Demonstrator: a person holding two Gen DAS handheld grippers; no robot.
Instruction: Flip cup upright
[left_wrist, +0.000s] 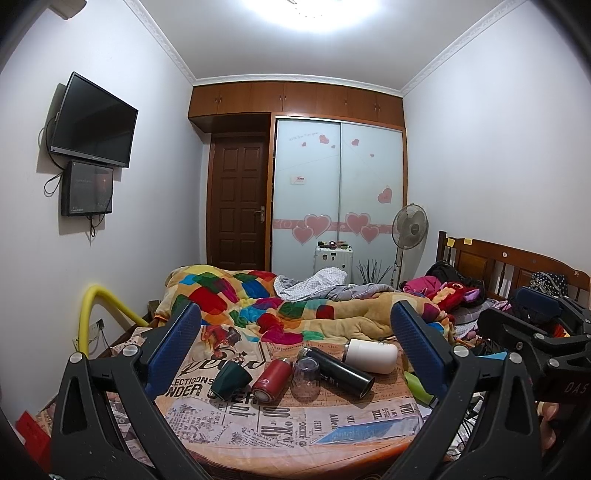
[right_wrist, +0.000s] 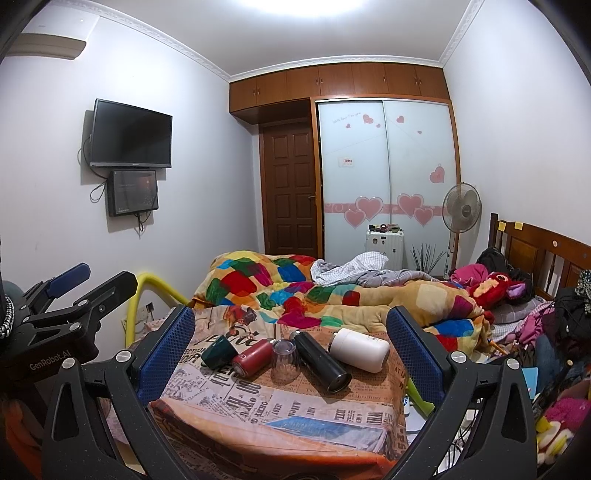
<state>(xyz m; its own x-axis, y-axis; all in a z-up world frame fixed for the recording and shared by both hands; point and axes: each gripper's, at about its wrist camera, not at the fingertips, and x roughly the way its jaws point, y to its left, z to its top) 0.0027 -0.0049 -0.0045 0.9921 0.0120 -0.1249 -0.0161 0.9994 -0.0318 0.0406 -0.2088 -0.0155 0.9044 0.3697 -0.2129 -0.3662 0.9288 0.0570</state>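
Both the left gripper (left_wrist: 295, 332) and right gripper (right_wrist: 290, 332) were held open and empty, back from the bench (right_wrist: 280, 413). The green cup (left_wrist: 231, 378), apparently tipped over near the bench's left edge, would best be gripped across its wall, then rotated upright.

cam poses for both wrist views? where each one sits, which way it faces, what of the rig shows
Left wrist: sits on the left gripper, faces forward over the newspaper-print table toward the wardrobe; its own blue fingers frame the view, the right gripper shows at the right edge.
Right wrist: sits on the right gripper, same heading, slightly further right; own fingers frame it, the left gripper shows at the left edge.
Shared: green cup, red bottle, clear glass, black flask, white bottle, bed, TV.
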